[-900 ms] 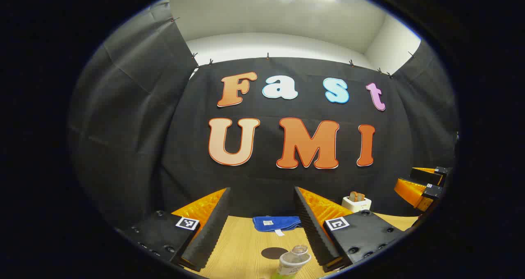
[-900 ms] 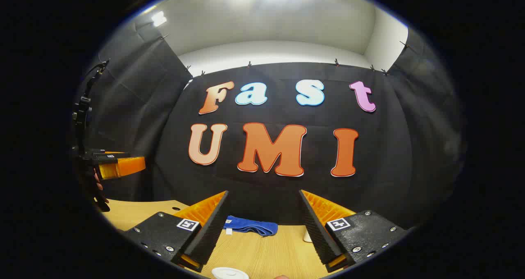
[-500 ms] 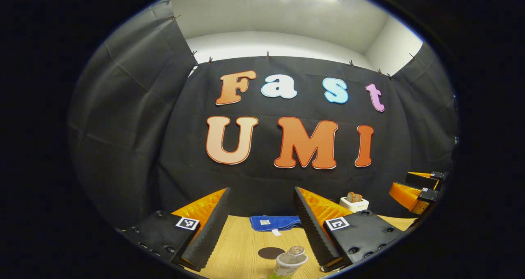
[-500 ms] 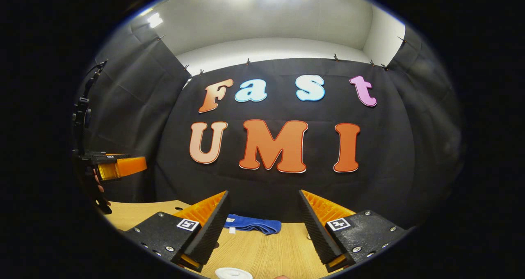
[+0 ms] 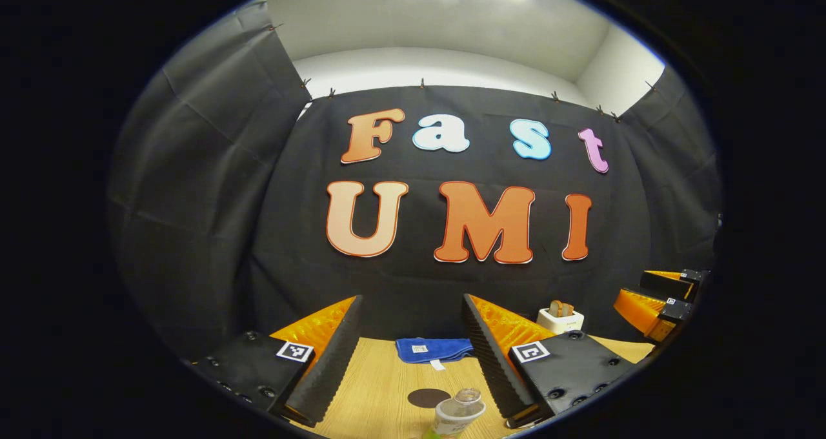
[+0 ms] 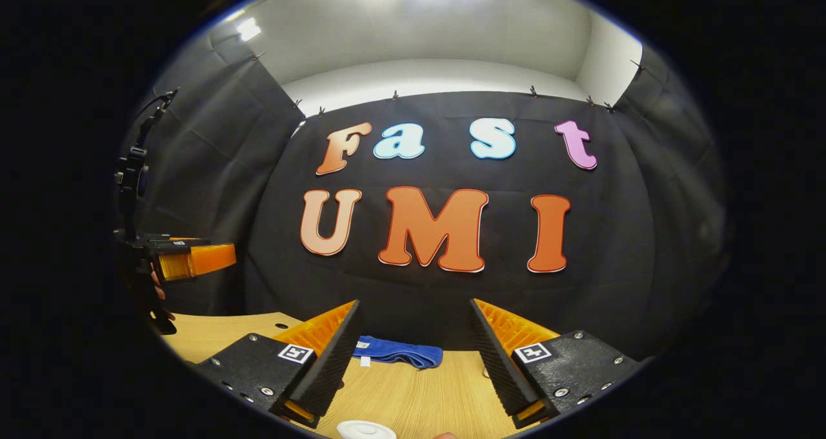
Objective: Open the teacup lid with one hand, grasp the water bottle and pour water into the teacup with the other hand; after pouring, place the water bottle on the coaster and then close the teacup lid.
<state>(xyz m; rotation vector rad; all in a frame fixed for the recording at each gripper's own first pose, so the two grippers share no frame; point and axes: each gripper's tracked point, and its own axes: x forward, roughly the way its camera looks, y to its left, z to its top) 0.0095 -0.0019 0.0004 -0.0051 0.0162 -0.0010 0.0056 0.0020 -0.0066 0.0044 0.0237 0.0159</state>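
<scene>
Left gripper (image 5: 410,336) held wide open above wooden table (image 5: 381,387). Water bottle (image 5: 457,413) just beside dark round coaster (image 5: 428,398). Blue cloth (image 5: 433,349) farther back. Toaster (image 5: 560,320) near right gripper (image 5: 661,297).

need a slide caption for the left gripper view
Left gripper open above the water bottle and dark coaster on the wooden table.
</scene>
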